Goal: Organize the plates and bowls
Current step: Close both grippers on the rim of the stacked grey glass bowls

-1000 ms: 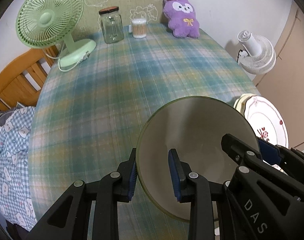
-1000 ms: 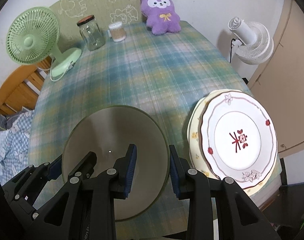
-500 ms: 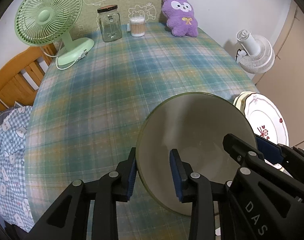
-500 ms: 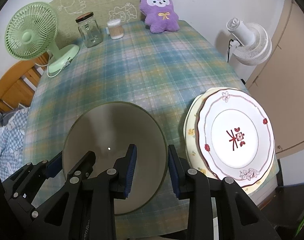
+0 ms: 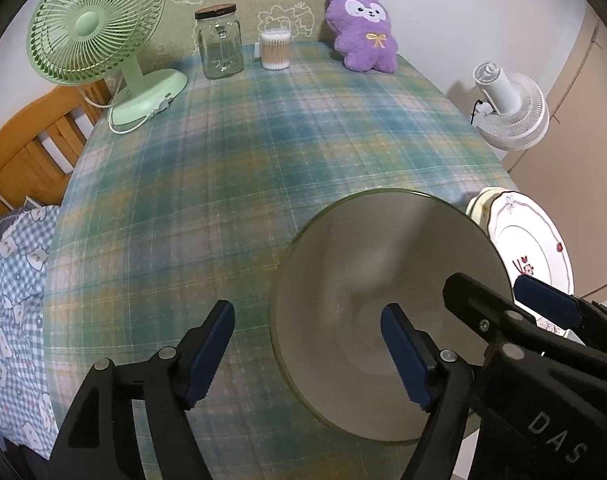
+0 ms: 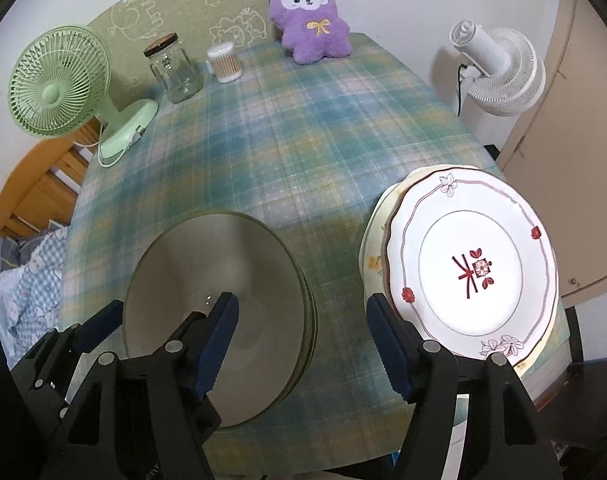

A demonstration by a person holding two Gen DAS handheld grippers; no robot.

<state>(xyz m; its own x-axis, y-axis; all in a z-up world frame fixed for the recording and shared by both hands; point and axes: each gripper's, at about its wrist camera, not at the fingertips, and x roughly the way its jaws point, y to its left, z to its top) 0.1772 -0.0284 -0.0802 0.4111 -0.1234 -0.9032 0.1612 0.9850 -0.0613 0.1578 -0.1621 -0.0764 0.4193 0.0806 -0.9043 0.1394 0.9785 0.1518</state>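
Observation:
A grey-green bowl [image 5: 387, 300] sits on the plaid table near the front edge; in the right wrist view [image 6: 219, 304] it appears stacked on other bowls whose rims show at its right side. My left gripper [image 5: 307, 344] is open, its jaws astride the bowl's left rim without touching. My right gripper [image 6: 301, 332] is open astride the bowl's right rim. A white plate with a red motif [image 6: 471, 264] lies on a cream plate [image 6: 373, 248] at the table's right front edge; it also shows in the left wrist view [image 5: 531, 248].
At the back stand a green fan [image 5: 99, 36], a glass jar [image 5: 219, 44], a cotton-swab cup [image 5: 276, 50] and a purple plush [image 5: 363, 30]. A white fan [image 6: 499, 68] stands off the table's right. A wooden chair [image 5: 27, 152] and checked cloth lie left.
Both grippers opened and let go of the bowl's rim. The bowl now rests lower, on the stack on the table.

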